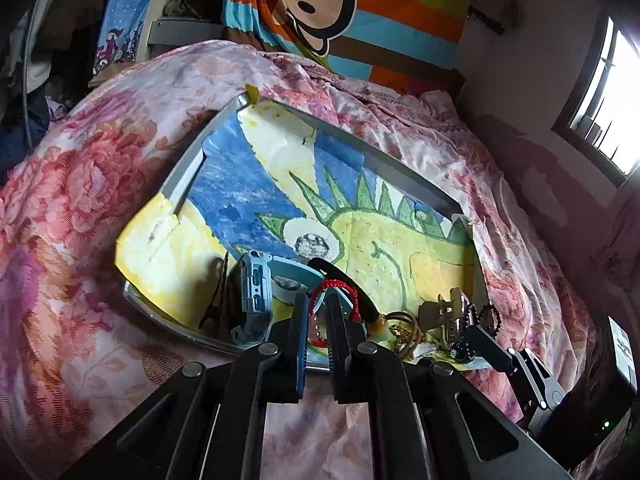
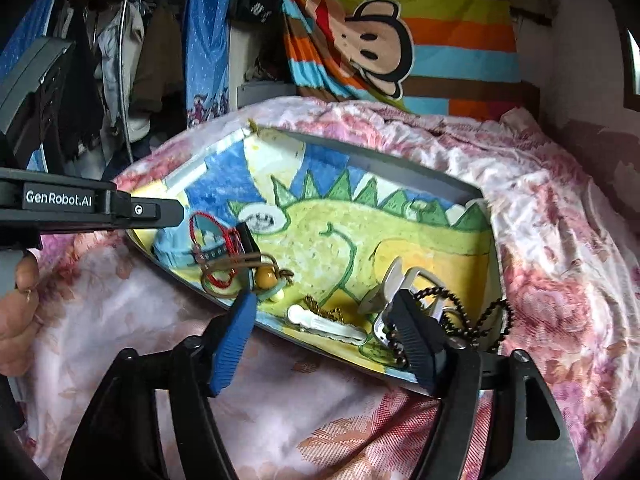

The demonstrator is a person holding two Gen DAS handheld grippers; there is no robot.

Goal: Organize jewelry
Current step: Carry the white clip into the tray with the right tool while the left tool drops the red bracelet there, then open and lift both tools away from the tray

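A grey tray, lined with a dinosaur drawing, lies on the bed with jewelry along its near edge. My left gripper is shut on a red cord bracelet, beside a blue watch. My right gripper is open over the tray's near rim. A white hair clip and a gold chain lie between its fingers, untouched. Its right finger sits against a black bead necklace and silver clips.
A brown cord with an amber bead lies next to the red bracelet. A pink floral quilt surrounds the tray. A striped monkey blanket hangs behind, clothes at left, a window at right. A person's hand shows at left.
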